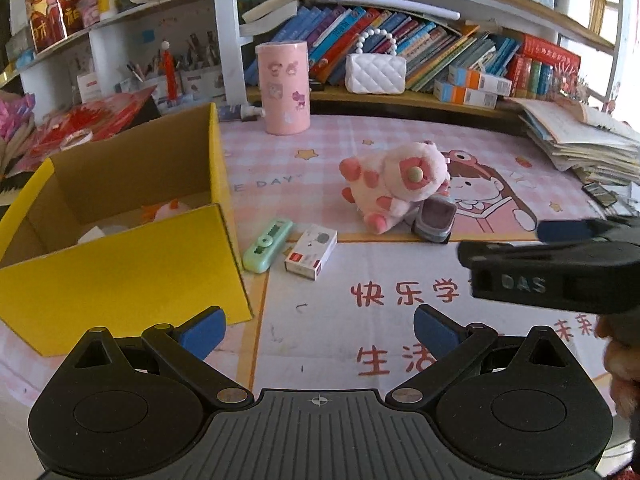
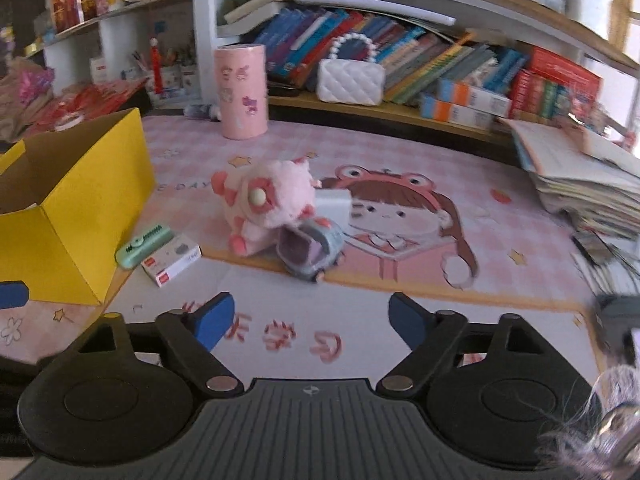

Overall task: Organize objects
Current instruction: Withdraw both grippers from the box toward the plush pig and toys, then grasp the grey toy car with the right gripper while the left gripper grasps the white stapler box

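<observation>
Open right claw (image 2: 310, 322), plush toy (image 2: 266, 204) beyond

So my desk mat (image 1: 400, 148) is pink gingham with little orange stars and a cartoon girl, white up near with red characters. The box (image 1: 120, 280) on the left is bright yellow outside, plain brown inside. The plush (image 1: 400, 176) is pale pink with coral spots. The tall canister (image 1: 283, 88) is pink with stickers, the quilted purse (image 1: 375, 74) white, the little case (image 1: 267, 245) mint green. My pads (image 2: 212, 322) are blue.
</observation>
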The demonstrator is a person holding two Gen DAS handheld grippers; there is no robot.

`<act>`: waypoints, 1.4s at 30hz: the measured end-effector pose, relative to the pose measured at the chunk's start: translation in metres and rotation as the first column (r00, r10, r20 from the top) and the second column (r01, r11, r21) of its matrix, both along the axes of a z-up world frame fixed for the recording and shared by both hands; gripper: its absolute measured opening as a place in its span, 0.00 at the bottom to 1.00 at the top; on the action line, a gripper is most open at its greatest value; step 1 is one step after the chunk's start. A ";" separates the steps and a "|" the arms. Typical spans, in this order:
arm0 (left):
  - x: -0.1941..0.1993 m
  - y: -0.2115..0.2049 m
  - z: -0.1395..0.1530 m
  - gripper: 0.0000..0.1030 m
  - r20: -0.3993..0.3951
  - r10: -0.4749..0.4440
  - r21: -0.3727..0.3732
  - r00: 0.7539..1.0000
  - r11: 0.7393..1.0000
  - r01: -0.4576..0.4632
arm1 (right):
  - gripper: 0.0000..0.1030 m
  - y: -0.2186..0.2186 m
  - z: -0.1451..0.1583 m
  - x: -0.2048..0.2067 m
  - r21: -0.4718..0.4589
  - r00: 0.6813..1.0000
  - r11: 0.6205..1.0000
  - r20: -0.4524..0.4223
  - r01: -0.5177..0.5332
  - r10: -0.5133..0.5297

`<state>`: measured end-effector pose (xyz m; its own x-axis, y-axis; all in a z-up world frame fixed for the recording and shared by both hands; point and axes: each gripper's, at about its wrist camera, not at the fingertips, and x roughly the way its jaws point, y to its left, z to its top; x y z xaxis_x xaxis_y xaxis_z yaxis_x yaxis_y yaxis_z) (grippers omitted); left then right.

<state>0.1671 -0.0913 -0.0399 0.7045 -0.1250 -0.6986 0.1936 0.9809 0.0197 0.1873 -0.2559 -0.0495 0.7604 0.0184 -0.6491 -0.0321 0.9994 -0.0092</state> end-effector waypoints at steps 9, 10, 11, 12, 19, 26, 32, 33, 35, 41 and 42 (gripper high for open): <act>0.018 -0.019 -0.004 0.94 -0.009 -0.006 0.016 1.000 1.000 0.006 | 0.76 -0.006 -0.025 0.066 -0.032 0.993 0.993 -0.011 -0.115 0.114; 0.020 -0.020 -0.004 0.91 -0.009 -0.010 0.019 1.000 1.000 0.010 | 0.76 -0.006 -0.027 0.072 -0.037 0.992 0.992 -0.014 -0.123 0.123; 0.022 -0.023 -0.005 0.87 -0.009 -0.015 0.023 1.000 1.000 0.015 | 0.76 -0.007 -0.030 0.079 -0.038 0.991 0.990 -0.023 -0.133 0.132; 0.024 -0.025 -0.005 0.85 -0.011 -0.017 0.029 1.000 0.999 0.017 | 0.76 -0.008 -0.034 0.085 -0.037 0.989 0.989 -0.035 -0.143 0.141; 0.040 -0.039 -0.010 0.71 -0.004 -0.037 0.075 0.999 0.997 0.038 | 0.71 -0.006 -0.052 0.113 -0.046 0.974 0.975 -0.079 -0.215 0.211; 0.072 -0.052 -0.020 0.63 0.015 0.015 0.152 1.000 0.988 -0.017 | 0.55 -0.026 -0.044 0.112 0.001 0.975 0.977 -0.072 -0.213 0.212; 0.104 -0.053 -0.037 0.56 -0.031 0.088 0.136 0.996 0.987 -0.083 | 0.55 -0.047 -0.029 0.078 0.057 0.982 0.984 -0.071 -0.171 0.175; 0.108 -0.052 -0.040 0.56 -0.035 0.101 0.134 0.994 0.986 -0.096 | 0.55 -0.049 -0.028 0.072 0.064 0.983 0.984 -0.073 -0.166 0.170; 0.112 -0.050 -0.045 0.56 -0.044 0.124 0.131 0.991 0.984 -0.117 | 0.55 -0.054 -0.025 0.058 0.078 0.983 0.984 -0.079 -0.158 0.164; 0.119 -0.043 -0.047 0.53 -0.092 0.148 0.071 0.985 0.987 -0.142 | 0.55 -0.066 -0.018 0.029 0.097 0.987 0.987 -0.085 -0.127 0.135; 0.118 -0.043 -0.045 0.53 -0.105 0.132 0.043 0.986 0.991 -0.128 | 0.55 -0.068 -0.017 0.026 0.096 0.988 0.988 -0.084 -0.119 0.128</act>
<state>0.2854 -0.1339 -0.0851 0.6336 -0.0105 -0.7736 0.0672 0.9969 0.0415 0.2129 -0.3235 -0.0669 0.6872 0.1702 -0.7063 -0.1518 0.9843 0.0895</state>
